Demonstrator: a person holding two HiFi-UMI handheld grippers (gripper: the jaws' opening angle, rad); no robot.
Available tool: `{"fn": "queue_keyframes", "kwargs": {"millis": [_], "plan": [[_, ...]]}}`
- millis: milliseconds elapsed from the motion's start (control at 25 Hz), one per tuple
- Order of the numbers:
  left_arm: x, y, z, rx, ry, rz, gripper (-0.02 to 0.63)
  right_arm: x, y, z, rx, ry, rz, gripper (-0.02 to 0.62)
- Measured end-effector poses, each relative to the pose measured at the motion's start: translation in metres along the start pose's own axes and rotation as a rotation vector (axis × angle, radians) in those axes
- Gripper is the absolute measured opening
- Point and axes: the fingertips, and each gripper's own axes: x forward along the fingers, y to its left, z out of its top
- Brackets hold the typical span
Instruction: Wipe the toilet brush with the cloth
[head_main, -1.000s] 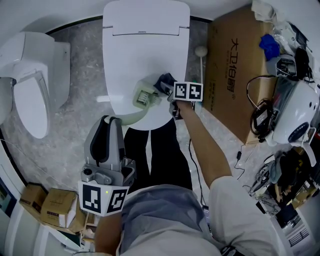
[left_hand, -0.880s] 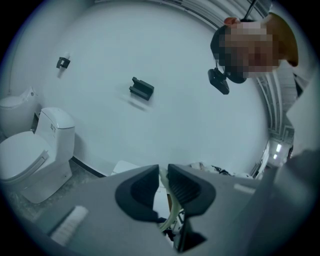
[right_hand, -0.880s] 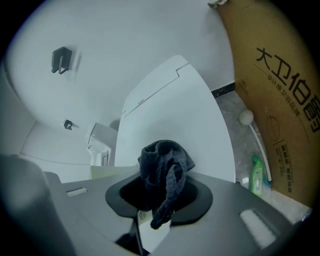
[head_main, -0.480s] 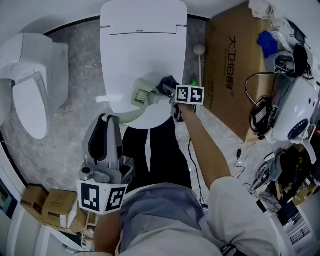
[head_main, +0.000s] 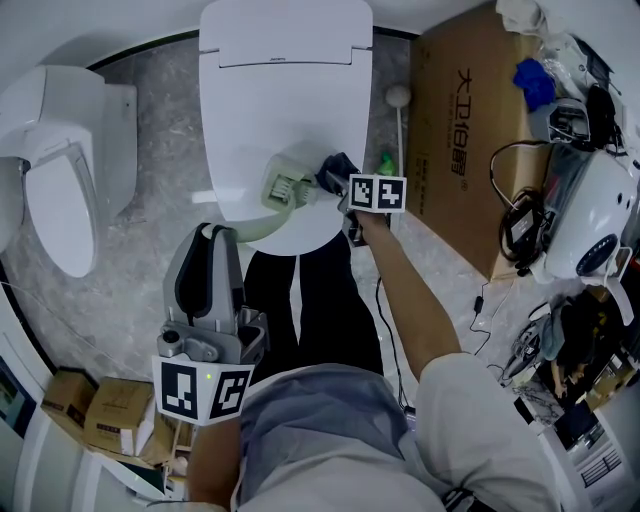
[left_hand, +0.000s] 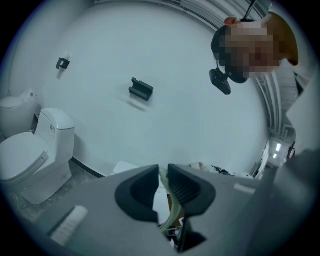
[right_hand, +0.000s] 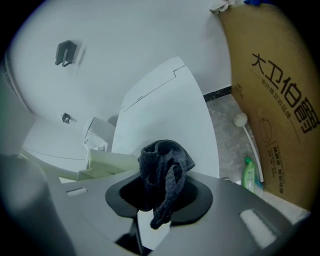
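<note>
The toilet brush has a pale green head (head_main: 284, 187) that lies over the closed white toilet lid (head_main: 270, 110). Its curved green handle (head_main: 262, 232) runs back into my left gripper (head_main: 214, 236), which is shut on it. The left gripper view shows the handle (left_hand: 170, 212) pinched between the nearly closed jaws of that gripper (left_hand: 163, 172). My right gripper (head_main: 336, 184) is shut on a dark bunched cloth (head_main: 336, 166) right beside the brush head. In the right gripper view the cloth (right_hand: 164, 172) hangs from the right gripper (right_hand: 161, 192), with the brush head (right_hand: 107, 162) just to its left.
A second toilet (head_main: 55, 170) stands at the left. A large cardboard box (head_main: 455, 130) lies at the right, with a green bottle (head_main: 386, 162) and a white ball-tipped stick (head_main: 399, 100) beside it. Cables and gear (head_main: 575, 230) crowd the far right. Small boxes (head_main: 95, 412) sit at the lower left.
The right gripper with the cloth has shifted slightly against the brush head. The left gripper has kept its hold on the handle and barely moved.
</note>
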Motion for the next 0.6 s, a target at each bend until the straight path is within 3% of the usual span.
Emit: {"fn": "queue_keyframes", "kwargs": {"millis": [320,600], "plan": [[0.000,0.000,0.000,0.004,-0.002,-0.002,0.000,0.003,0.012,-0.028,-0.043,0.059,0.049,0.109],[0.000,0.001,0.000,0.013,-0.003,-0.006,0.000,0.003,0.015,-0.043,0.070,-0.009,0.065,0.107]]}}
